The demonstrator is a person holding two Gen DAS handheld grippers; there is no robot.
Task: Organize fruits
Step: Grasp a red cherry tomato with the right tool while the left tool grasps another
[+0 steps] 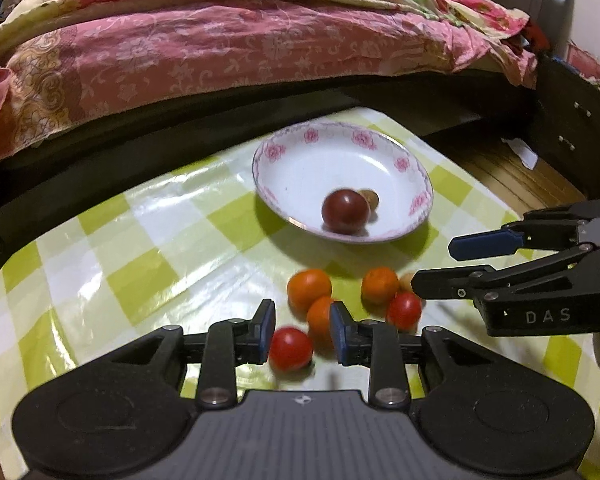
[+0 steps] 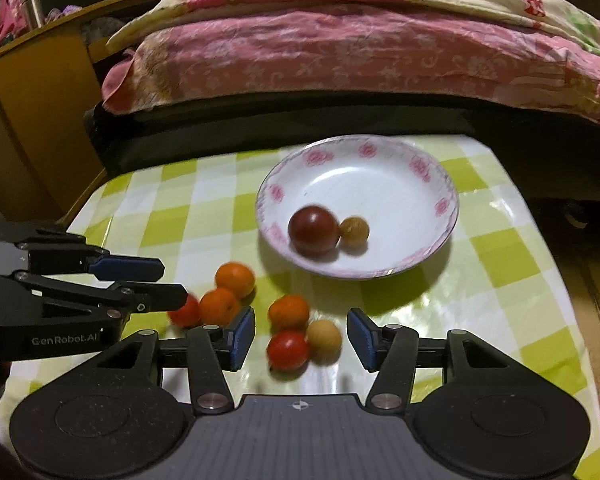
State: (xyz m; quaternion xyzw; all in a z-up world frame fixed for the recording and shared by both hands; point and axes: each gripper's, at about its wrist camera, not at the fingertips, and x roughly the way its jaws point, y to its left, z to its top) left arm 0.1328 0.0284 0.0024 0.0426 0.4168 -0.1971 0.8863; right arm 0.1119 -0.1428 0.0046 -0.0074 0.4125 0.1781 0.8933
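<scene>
We see the loose fruits bunched on the checked cloth (image 2: 172, 216) just in front of the plate (image 2: 440, 184): three oranges (image 2: 235, 280), two red tomatoes (image 2: 287, 349) and a pale round fruit (image 2: 324, 340). All are round, so none shows a long axis or points any way. In the plate lie a dark red tomato (image 2: 314, 230) and a small brown fruit (image 2: 354, 231), touching each other. Our left gripper (image 1: 302, 330) is parted about a fruit's width, with a tomato (image 1: 291, 349) between its pads; we cannot tell whether the pads touch it. Our right gripper (image 2: 301, 334) is wide open, holding nothing, a tomato and the pale fruit lying between its fingers. Behind the table runs a bed (image 2: 340, 48) with pink floral covers
</scene>
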